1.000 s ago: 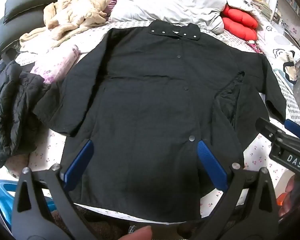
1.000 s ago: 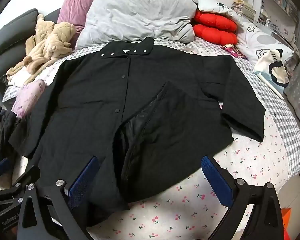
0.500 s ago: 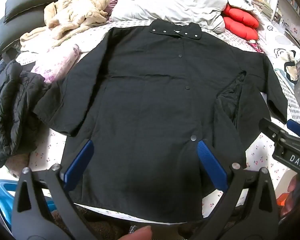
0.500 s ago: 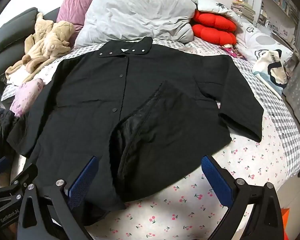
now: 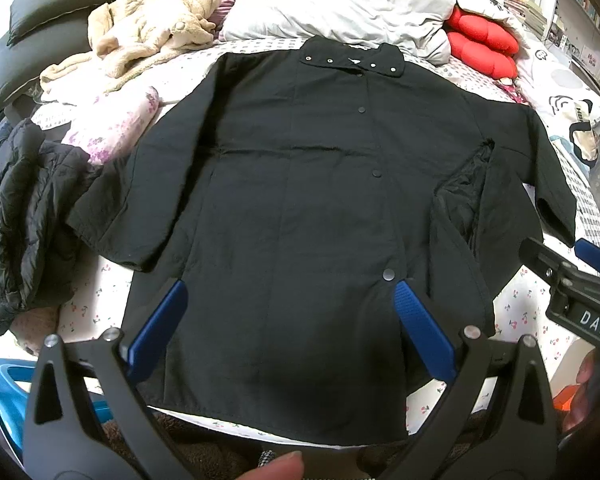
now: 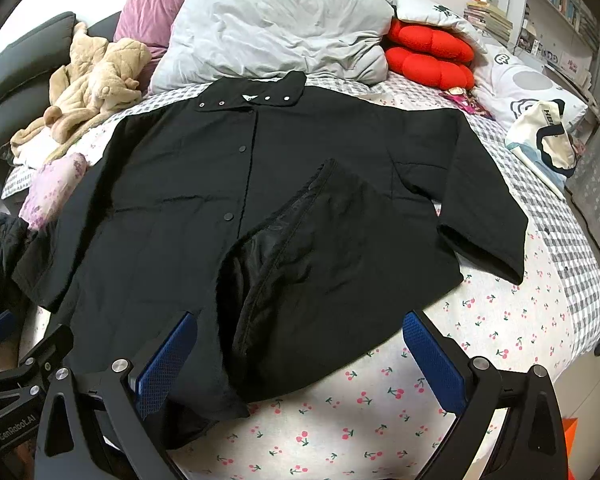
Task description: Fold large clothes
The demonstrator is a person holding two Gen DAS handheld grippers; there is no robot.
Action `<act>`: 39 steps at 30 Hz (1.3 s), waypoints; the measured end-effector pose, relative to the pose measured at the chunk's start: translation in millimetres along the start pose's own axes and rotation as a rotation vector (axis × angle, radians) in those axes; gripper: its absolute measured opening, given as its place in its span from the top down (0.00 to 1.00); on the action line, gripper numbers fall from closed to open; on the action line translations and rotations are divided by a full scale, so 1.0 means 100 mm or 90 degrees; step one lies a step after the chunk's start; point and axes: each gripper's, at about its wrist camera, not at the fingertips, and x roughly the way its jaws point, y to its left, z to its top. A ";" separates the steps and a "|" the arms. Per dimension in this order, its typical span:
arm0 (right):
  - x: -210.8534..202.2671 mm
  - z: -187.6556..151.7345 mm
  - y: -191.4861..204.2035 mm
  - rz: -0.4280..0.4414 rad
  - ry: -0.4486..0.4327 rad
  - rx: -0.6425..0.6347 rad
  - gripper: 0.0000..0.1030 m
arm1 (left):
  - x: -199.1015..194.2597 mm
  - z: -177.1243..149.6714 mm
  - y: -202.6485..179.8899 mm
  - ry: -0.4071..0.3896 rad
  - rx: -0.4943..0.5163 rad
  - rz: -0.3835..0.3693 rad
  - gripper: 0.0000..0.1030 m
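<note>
Our left tongs (image 5: 287, 300) gape wide above the hem of the coat (image 5: 300, 208), which lies flat on the bed (image 6: 500, 320), collar toward the pillows (image 6: 268, 36). One front panel seems folded back. Our right tongs (image 6: 300, 332) gape wide, holding nothing.

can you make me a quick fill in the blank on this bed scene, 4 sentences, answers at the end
1. The coat spread flat on the bed is ____ in colour.
2. Both the left gripper and the right gripper have their jaws ____, holding nothing.
3. The puffy cushions beside the grey pillow are ____.
4. The sheet under the coat's hem is printed with small ____.

Missing words: black; open; red; cherries
</note>
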 end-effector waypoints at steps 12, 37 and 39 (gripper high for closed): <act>0.01 -0.01 0.00 -0.001 0.001 -0.001 0.00 | 0.00 0.00 0.00 0.001 0.000 0.001 0.00; 0.01 -0.01 -0.02 -0.004 0.003 -0.001 0.00 | 0.01 -0.01 0.00 0.004 0.000 -0.001 0.00; 0.02 -0.02 -0.04 -0.004 0.004 -0.001 0.00 | 0.03 -0.02 0.02 0.006 -0.001 -0.002 0.00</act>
